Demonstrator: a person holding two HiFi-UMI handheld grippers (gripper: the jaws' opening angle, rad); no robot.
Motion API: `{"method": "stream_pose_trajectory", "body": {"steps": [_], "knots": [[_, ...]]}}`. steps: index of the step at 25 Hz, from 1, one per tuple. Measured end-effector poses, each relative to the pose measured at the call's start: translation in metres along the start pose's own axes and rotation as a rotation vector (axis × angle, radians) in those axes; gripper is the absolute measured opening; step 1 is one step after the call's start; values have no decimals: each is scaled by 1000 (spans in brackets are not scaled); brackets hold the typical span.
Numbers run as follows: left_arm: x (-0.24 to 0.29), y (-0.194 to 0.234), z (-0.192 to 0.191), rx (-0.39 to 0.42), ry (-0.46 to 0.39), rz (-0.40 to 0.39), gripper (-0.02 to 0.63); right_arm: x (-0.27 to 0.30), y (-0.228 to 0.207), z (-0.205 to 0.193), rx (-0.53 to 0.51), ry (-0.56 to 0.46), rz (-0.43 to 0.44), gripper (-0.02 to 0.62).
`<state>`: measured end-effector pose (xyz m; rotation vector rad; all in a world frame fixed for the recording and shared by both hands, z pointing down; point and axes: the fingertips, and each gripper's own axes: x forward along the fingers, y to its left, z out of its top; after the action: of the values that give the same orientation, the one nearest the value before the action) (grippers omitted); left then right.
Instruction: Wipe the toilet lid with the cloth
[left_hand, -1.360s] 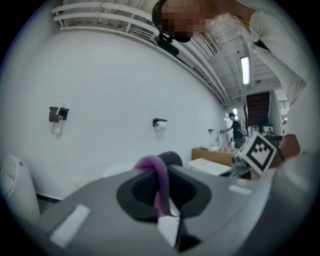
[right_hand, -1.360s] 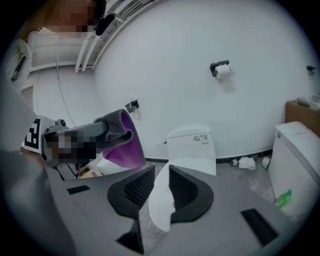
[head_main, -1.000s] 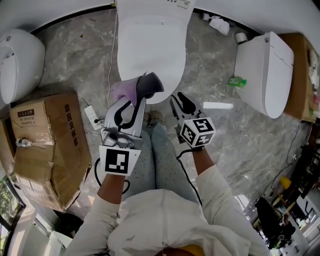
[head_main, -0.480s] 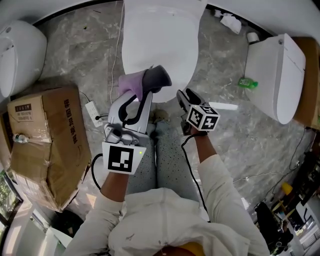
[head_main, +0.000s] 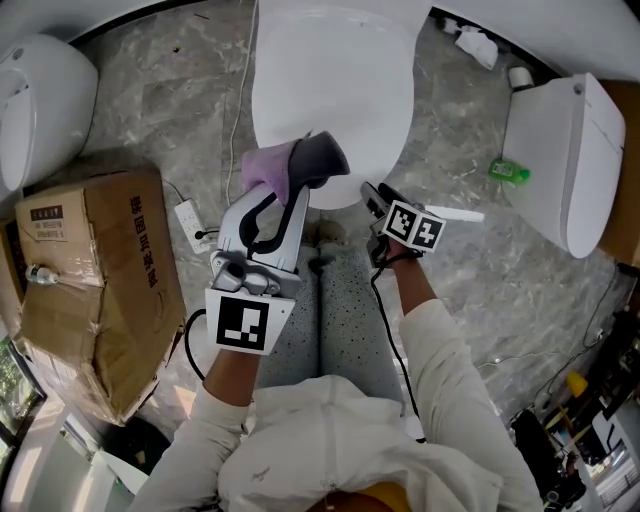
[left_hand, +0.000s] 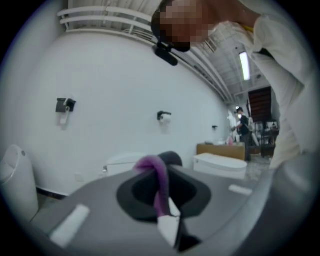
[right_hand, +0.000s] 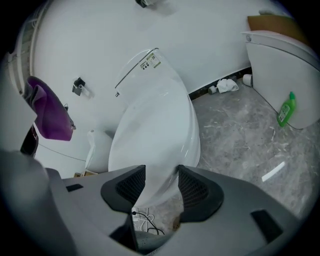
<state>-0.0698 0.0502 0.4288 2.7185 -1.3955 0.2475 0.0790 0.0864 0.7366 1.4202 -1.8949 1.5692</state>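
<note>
Our left hand-held gripper (head_main: 300, 168) is clamped on the purple cloth (head_main: 262, 165). In its own view the cloth is pinched between the jaws and loops up over them.

The toilet lid (head_main: 330, 90) is shut and lies just ahead of and below this gripper's tip. Its long axis runs straight away from us, roughly along the line the gripper points. From above, the tip overlaps the lid's near edge, but we cannot tell whether cloth and lid touch. We judge the coming move to be forward and down, to lay the cloth on the lid's near end.

Our right hand-held gripper (head_main: 376, 197) hangs just right of that near edge, tilted downward. Its jaws are opening and grip nothing; through the gap its own view shows only the lid's front and the floor (right_hand: 240, 140) beyond. The left one is therefore both the nearer and the one carrying the cloth.

We count two hand-held grippers, one cloth and one lid to wipe. There are three toilets in all: the left toilet (head_main: 40, 90), ours, and the right toilet (head_main: 560, 150). We also count one cardboard box (head_main: 90, 290) and one green bottle (head_main: 508, 172).
</note>
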Motion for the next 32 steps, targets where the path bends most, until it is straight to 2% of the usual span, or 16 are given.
{"method": "stream_pose_trajectory", "body": {"steps": [5, 9, 12, 20, 23, 26, 32], "knots": [[2, 6, -2, -16, 5, 5, 23, 8, -7, -2, 32, 15, -36, 193], [4, 5, -2, -6, 5, -8, 23, 10, -8, -2, 105, 19, -10, 193], [3, 6, -2, -12, 5, -5, 23, 9, -7, 2, 216, 7, 7, 193], [3, 4, 7, -15, -1, -21, 23, 5, -2, 3, 300, -10, 68, 192], [4, 3, 13, -24, -13, -23, 23, -2, 3, 8, 357, -38, 93, 170], [3, 1, 24, -37, -27, -29, 23, -15, 9, 15, 380, -54, 114, 142], [-2, -1, 58, -54, -43, -34, 23, -52, 43, 46, 378, -104, 156, 135]]}}
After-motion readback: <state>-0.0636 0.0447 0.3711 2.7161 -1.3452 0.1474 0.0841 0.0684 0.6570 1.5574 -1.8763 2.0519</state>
